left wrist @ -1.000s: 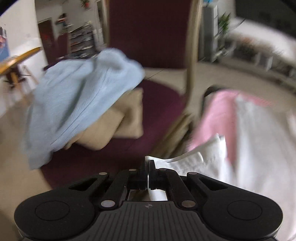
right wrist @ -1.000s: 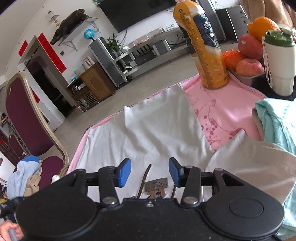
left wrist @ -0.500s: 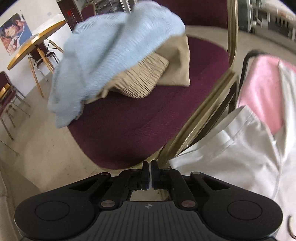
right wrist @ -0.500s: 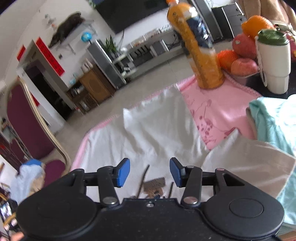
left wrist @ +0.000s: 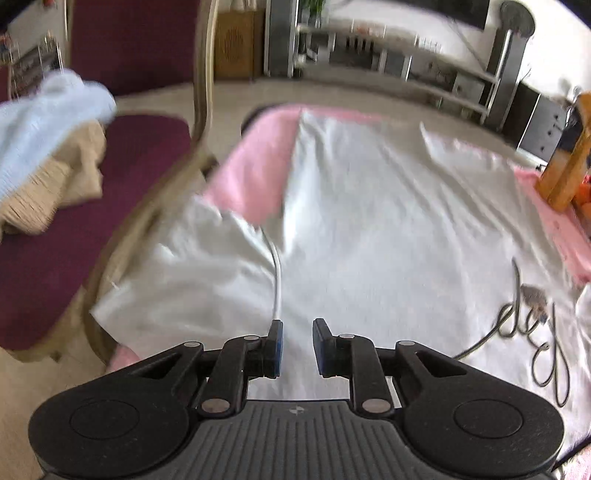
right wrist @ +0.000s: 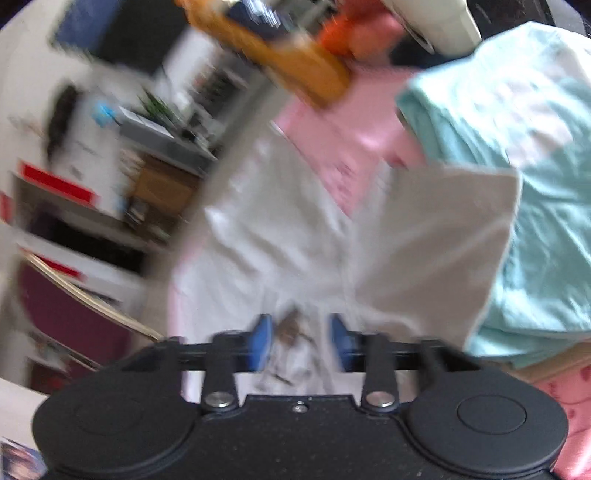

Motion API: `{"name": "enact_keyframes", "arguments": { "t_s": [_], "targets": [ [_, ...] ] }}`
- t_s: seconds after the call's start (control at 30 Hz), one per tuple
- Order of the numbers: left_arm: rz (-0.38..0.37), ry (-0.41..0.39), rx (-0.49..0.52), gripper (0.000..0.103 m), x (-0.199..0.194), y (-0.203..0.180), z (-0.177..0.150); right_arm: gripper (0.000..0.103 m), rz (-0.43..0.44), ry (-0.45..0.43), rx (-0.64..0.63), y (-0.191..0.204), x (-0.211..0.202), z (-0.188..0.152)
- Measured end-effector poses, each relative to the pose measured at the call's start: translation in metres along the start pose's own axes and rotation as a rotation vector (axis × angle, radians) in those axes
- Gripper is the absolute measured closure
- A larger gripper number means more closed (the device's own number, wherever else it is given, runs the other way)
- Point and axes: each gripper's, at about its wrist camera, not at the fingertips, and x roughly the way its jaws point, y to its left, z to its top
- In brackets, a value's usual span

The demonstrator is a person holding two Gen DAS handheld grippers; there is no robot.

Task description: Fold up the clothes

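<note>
A white garment (left wrist: 369, 229) lies spread on a pink cloth-covered table (left wrist: 251, 166), with a sleeve folded at its left and dark script lettering (left wrist: 532, 317) at the right. My left gripper (left wrist: 297, 343) is open and empty just above the garment's near part. In the blurred right wrist view the same white garment (right wrist: 273, 236) lies ahead and my right gripper (right wrist: 301, 341) is open and empty over its printed part. A folded mint-green garment (right wrist: 517, 177) lies at the right on a beige one (right wrist: 436, 236).
A maroon chair (left wrist: 110, 184) with a gold frame stands left of the table, holding light-blue (left wrist: 40, 122) and beige clothes. An orange bottle (left wrist: 565, 162), fruit (right wrist: 343, 29) and a white cup stand at the table's far right.
My left gripper has let go of the white garment's edge, opened, and swung right from the chair to over the table. My right gripper has tilted and moved, blurring its view.
</note>
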Motion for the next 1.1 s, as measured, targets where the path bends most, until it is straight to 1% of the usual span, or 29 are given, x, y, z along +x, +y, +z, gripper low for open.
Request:
{"name": "enact_keyframes", "arguments": {
  "t_s": [0.03,0.13,0.17,0.2,0.23,0.27,0.3,0.33,0.37,0.4,0.43,0.47,0.53,0.57,0.63,0.73,0.8,0.83,0.87,0.97,1.03,1.1],
  "targets": [
    [0.009,0.007,0.001,0.091,0.002,0.001,-0.001,0.084,-0.022,0.022,-0.011,0.001,0.010,-0.001],
    [0.037,0.021,0.011,0.091,0.004,-0.001,-0.004,0.085,-0.044,0.083,-0.050,0.006,0.032,-0.007],
    [0.047,0.026,0.014,0.090,0.004,-0.001,-0.005,0.085,-0.053,0.096,-0.064,0.008,0.038,-0.008],
    [0.057,0.031,0.017,0.087,0.005,-0.002,-0.006,0.085,-0.074,0.102,-0.073,0.008,0.043,-0.008],
    [0.089,0.033,0.019,0.086,0.005,-0.001,-0.008,0.085,-0.104,0.098,-0.073,0.007,0.044,-0.008],
    [0.129,0.034,0.021,0.081,0.004,-0.001,-0.010,0.085,-0.150,0.079,-0.070,0.003,0.043,-0.008],
    [0.138,0.037,0.009,0.081,0.004,0.002,-0.010,0.086,-0.207,0.050,-0.065,-0.001,0.040,-0.006],
    [0.136,0.042,-0.008,0.081,0.003,0.005,-0.010,0.097,-0.262,0.016,-0.067,-0.005,0.036,-0.005],
    [0.155,0.042,-0.016,0.082,0.001,0.007,-0.011,0.098,-0.314,-0.024,-0.078,-0.006,0.032,-0.004],
    [0.189,0.044,-0.025,0.088,0.001,0.009,-0.012,0.098,-0.366,-0.063,-0.090,-0.008,0.027,-0.003],
    [0.225,0.048,-0.034,0.088,0.000,0.012,-0.012,0.098,-0.412,-0.099,-0.106,-0.009,0.022,-0.002],
    [0.225,0.044,-0.052,0.090,-0.003,0.017,-0.012,0.097,-0.428,-0.122,-0.121,-0.009,0.018,-0.001],
    [0.200,0.032,-0.094,0.091,-0.012,0.025,-0.010,0.096,-0.378,-0.144,-0.117,-0.008,0.008,-0.001],
    [0.188,0.008,-0.103,0.091,-0.020,0.028,-0.009,0.096,-0.344,-0.159,-0.121,-0.005,0.002,-0.002],
    [0.142,-0.069,-0.109,0.091,-0.042,0.032,-0.002,0.095,-0.271,-0.189,-0.130,0.002,-0.012,-0.002],
    [0.062,-0.172,-0.096,0.091,-0.068,0.031,0.016,0.095,-0.146,-0.219,-0.156,0.027,-0.030,0.008],
    [0.029,-0.213,-0.073,0.091,-0.073,0.024,0.032,0.093,-0.078,-0.241,-0.200,0.048,-0.039,0.016],
    [0.018,-0.224,-0.057,0.091,-0.074,0.020,0.039,0.089,-0.057,-0.250,-0.230,0.059,-0.040,0.022],
    [0.005,-0.227,-0.038,0.091,-0.069,0.013,0.047,0.087,-0.043,-0.256,-0.259,0.069,-0.038,0.028],
    [-0.002,-0.213,0.018,0.091,-0.045,-0.006,0.067,0.085,-0.019,-0.263,-0.338,0.089,-0.025,0.045],
    [0.015,-0.193,0.057,0.090,-0.022,-0.020,0.075,0.085,-0.034,-0.256,-0.363,0.092,-0.007,0.055],
    [0.015,-0.160,0.074,0.090,0.003,-0.029,0.082,0.085,-0.048,-0.239,-0.354,0.086,0.017,0.066]
  ]
}}
